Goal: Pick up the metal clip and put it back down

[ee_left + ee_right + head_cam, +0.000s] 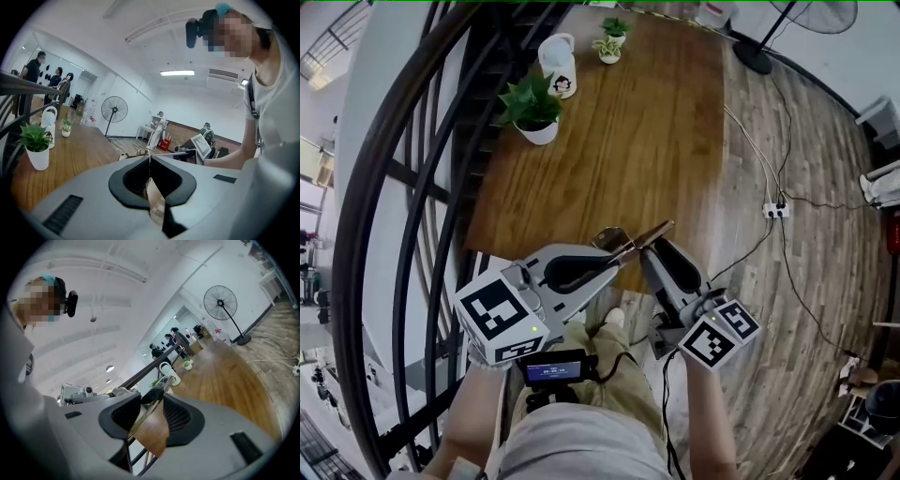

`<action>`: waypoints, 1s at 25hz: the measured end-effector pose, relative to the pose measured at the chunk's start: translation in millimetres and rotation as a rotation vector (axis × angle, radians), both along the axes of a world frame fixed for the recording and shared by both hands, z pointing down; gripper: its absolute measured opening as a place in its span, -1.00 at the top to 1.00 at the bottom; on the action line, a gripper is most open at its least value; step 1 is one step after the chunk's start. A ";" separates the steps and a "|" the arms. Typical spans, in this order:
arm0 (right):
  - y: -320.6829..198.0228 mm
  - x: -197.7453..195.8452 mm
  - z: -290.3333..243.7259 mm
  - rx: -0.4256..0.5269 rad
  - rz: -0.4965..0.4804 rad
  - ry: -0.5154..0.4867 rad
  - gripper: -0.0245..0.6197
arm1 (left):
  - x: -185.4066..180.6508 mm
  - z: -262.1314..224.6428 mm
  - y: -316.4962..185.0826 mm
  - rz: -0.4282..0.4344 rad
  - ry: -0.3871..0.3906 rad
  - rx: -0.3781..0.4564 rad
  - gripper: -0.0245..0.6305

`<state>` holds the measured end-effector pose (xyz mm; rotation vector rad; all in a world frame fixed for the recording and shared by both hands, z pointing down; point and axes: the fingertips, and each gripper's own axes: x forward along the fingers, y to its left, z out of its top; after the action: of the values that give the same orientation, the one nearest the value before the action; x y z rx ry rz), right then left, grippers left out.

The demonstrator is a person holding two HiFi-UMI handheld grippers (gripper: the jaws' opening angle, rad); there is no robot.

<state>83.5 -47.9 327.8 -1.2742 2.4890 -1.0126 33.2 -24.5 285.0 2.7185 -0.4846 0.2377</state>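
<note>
The shiny metal clip (623, 246) hangs in the air between my two grippers, just off the near edge of the wooden table (619, 131). My left gripper (612, 257) is shut on one thin metal leaf of the clip (154, 199). My right gripper (650, 247) comes in from the right, its jaws standing apart around the clip's other end. In the right gripper view a mirror-like leaf of the clip (152, 430), reflecting wood, lies in the gap of the right gripper (154, 394); I see no firm press from the pads.
At the table's far left stand a potted plant (532, 111), a white jug (558, 64) and a small plant (609, 42). A dark stair railing (412, 187) runs along the left. On the plank floor to the right lie cables and a power strip (775, 210).
</note>
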 end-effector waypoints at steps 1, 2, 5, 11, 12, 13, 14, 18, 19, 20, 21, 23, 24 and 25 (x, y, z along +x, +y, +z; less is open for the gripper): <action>0.5 -0.2 -5.5 0.010 0.002 0.002 0.48 | -0.4 -5.1 0.9 0.003 0.005 0.007 0.89; 0.9 -0.8 -10.5 0.019 0.005 0.005 0.48 | -1.0 -9.9 1.7 0.006 0.010 0.014 0.89; -0.1 -3.2 -23.9 0.047 0.018 0.017 0.48 | -4.3 -22.3 0.9 0.013 0.024 0.034 0.89; -1.7 -5.5 -54.1 0.122 0.047 0.081 0.51 | -7.5 -48.9 0.1 0.023 0.041 0.080 0.89; -1.3 -5.8 -59.4 0.132 0.048 0.091 0.51 | -7.9 -53.5 0.7 0.024 0.045 0.087 0.89; -1.3 -5.9 -64.4 0.142 0.052 0.099 0.51 | -8.4 -57.8 0.7 0.025 0.051 0.092 0.89; -1.6 -5.8 -69.0 0.150 0.056 0.102 0.51 | -8.8 -61.8 0.4 0.027 0.058 0.097 0.89; -2.8 -6.4 -82.5 0.177 0.069 0.104 0.51 | -10.3 -74.4 -0.4 0.033 0.078 0.125 0.89; -3.1 -6.6 -84.8 0.182 0.069 0.103 0.51 | -10.6 -76.6 -0.4 0.034 0.079 0.131 0.89; -3.4 -6.7 -86.6 0.186 0.069 0.103 0.51 | -10.8 -78.5 -0.5 0.036 0.081 0.137 0.89; -3.8 -6.8 -88.1 0.190 0.068 0.103 0.51 | -11.0 -80.0 -0.6 0.037 0.082 0.142 0.89; -5.0 -7.5 -90.0 0.197 0.067 0.106 0.51 | -11.6 -81.7 -1.3 0.041 0.081 0.152 0.89; -5.6 -8.1 -90.6 0.199 0.065 0.108 0.51 | -12.2 -82.1 -1.7 0.041 0.080 0.155 0.89; -6.1 -8.5 -91.1 0.200 0.063 0.109 0.51 | -12.6 -82.4 -2.1 0.041 0.080 0.157 0.89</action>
<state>75.0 -54.0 236.7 -1.3678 2.5354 -0.6769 20.5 -26.6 202.6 2.8795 -0.4424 0.1048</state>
